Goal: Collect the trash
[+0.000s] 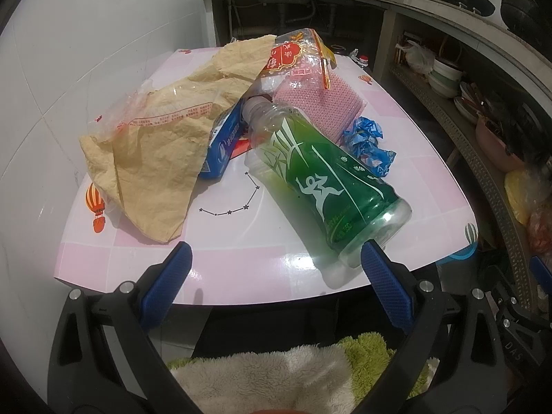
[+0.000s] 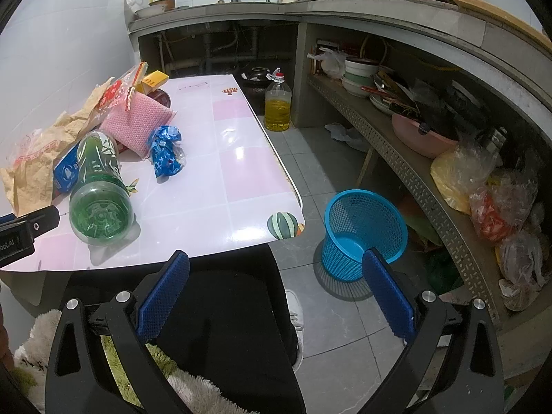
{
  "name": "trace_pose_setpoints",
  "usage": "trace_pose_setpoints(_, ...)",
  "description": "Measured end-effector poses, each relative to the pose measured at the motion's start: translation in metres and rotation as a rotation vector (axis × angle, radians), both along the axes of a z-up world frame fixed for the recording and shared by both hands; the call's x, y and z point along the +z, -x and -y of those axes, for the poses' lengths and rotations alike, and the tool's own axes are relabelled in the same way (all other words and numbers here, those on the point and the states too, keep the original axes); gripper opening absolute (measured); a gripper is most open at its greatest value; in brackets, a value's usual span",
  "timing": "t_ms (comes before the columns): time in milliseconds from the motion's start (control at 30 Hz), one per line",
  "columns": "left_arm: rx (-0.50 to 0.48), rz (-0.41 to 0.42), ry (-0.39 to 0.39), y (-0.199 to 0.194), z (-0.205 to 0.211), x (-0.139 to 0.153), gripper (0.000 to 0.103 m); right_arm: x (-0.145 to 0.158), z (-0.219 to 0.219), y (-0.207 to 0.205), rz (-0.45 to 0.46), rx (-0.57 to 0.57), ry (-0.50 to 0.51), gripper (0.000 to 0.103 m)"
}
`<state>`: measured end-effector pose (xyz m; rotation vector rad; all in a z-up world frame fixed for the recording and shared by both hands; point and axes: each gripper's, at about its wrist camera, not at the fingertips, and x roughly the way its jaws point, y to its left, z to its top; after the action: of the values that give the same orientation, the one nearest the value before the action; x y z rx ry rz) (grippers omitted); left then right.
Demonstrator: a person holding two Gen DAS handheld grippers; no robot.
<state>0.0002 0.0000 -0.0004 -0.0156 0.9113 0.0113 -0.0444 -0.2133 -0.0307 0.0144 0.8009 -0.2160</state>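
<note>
My left claw (image 1: 274, 269) gapes toward the clear green-labelled plastic bottle (image 1: 321, 172); right claw (image 2: 276, 283) empty, spread, near blue mesh basket (image 2: 362, 227).

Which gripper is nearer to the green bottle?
Left. The left gripper is open just before the green bottle; the right gripper hangs open off the table edge.

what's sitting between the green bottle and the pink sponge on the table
A crumpled blue wrapper lies by the gap between green bottle and pink sponge, clearest in the right wrist view.
</note>
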Motion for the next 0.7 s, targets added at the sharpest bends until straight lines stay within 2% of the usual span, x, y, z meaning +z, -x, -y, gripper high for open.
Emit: trace_pose_setpoints(700, -0.002, -0.003, -0.002, 0.0012, -0.0011, -0.0003, 0.094, -0.0040, -0.0015, -0.0012, -0.004, -0.001, -0.008, 0.097)
